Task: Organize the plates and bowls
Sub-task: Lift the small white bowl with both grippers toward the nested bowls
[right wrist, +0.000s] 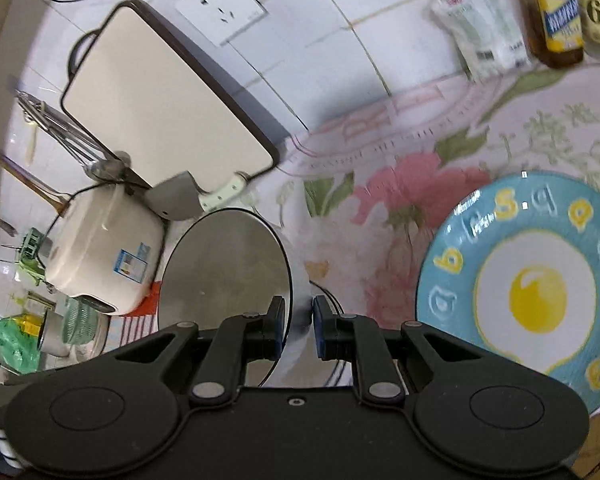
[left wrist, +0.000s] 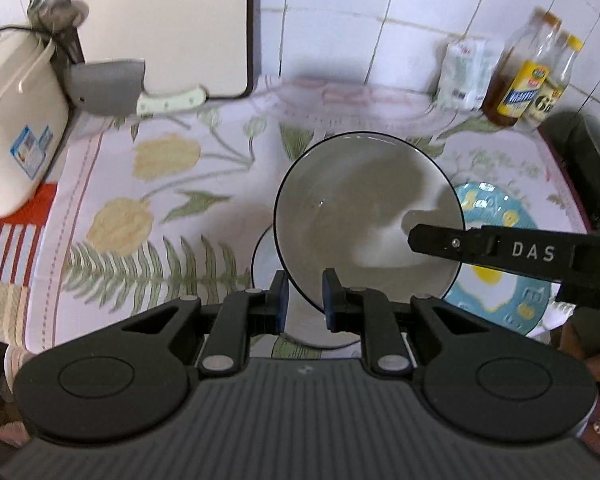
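Bowl (left wrist: 366,216), white with a thin black rim, was lifted off the tabletop (left wrist: 148,216) and tilted, mouth facing up toward the left wrist camera; round, so no long axis to note. In the right wrist view the same bowl (right wrist: 226,276) stood nearly on edge, mouth turned left, its white outer wall toward the right tool.

Right tool (right wrist: 298,330) had the bowl's rim between its fingers: left pad inside the bowl, right pad against the outer wall, jaws narrowed onto the rim. From the left camera its black arm, lettered "DAS", reached in from the right with one finger over the bowl's right rim.

Left tool (left wrist: 305,300) sat at the bowl's near lower edge, pads a small way apart, the rim passing between them; whether they touched it could not be told.

Directly beneath the bowl, a second white black-rimmed dish (left wrist: 266,268) rested on the flowered cloth, mostly hidden. Just right of it lay a blue fried-egg plate (right wrist: 532,280), flat, with raised letters around its border.

Farther out: cleaver (left wrist: 112,88) with a pale handle and a cutting board (left wrist: 164,20) leaning at the back wall, cream rice cooker (left wrist: 16,120) on the left, oil bottles (left wrist: 528,80) and a white packet (left wrist: 466,72) in the back right corner.
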